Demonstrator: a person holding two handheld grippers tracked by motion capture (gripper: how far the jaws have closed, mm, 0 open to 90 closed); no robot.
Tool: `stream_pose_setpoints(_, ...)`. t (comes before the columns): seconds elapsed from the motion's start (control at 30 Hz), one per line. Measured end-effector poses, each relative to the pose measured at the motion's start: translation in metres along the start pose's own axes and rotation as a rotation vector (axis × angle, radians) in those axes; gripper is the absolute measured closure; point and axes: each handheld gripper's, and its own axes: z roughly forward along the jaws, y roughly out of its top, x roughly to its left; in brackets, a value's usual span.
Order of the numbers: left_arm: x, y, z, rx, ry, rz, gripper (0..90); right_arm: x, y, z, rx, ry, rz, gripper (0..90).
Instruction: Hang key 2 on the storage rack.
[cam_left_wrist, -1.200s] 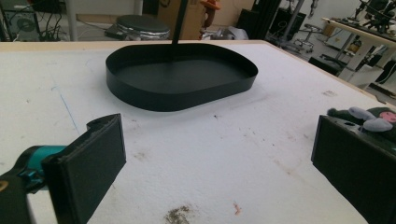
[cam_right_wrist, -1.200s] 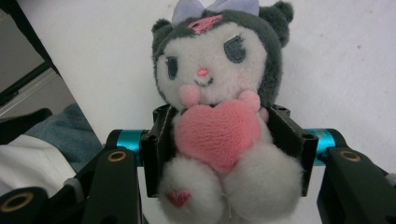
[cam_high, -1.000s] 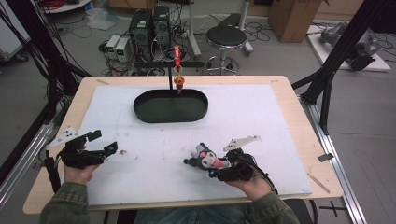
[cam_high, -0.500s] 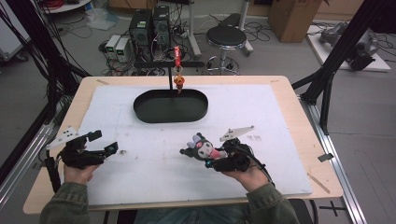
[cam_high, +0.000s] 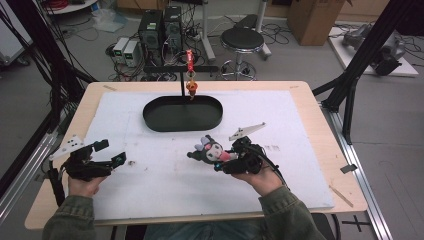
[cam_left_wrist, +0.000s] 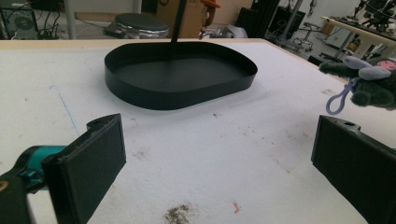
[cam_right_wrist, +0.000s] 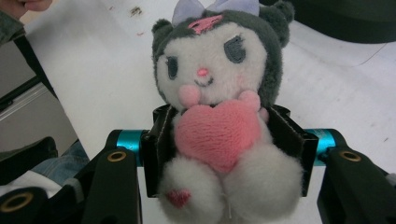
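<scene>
Right gripper view shows the plush toy (cam_right_wrist: 219, 116) clamped at its middle between the pads of the right gripper (cam_right_wrist: 224, 149), pink heart facing the camera, so the carrying step looks to be in hand. High view places the toy (cam_high: 212, 150) over the white worktop (cam_high: 165, 200) near its front-centre, well short of the black oval tray (cam_high: 182, 113) at the rear edge, while the left gripper (cam_high: 112, 161) waits near the left edge, jaws apart and empty. Next, I judge, comes a steady forward carry over the tray wall before any release
</scene>
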Motion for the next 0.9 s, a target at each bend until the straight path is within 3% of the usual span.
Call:
stream_pose_setpoints(0.63,0.0,0.0,0.0,0.0,-0.001,0.001,3.4,-0.015,0.052,-0.012,-0.037,-0.05,0.02,46.0)
stream_pose_setpoints(0.9,0.001,0.0,0.0,0.0,-0.001,0.002,3.4,-0.027,0.076,-0.011,-0.06,-0.073,0.08,45.9)
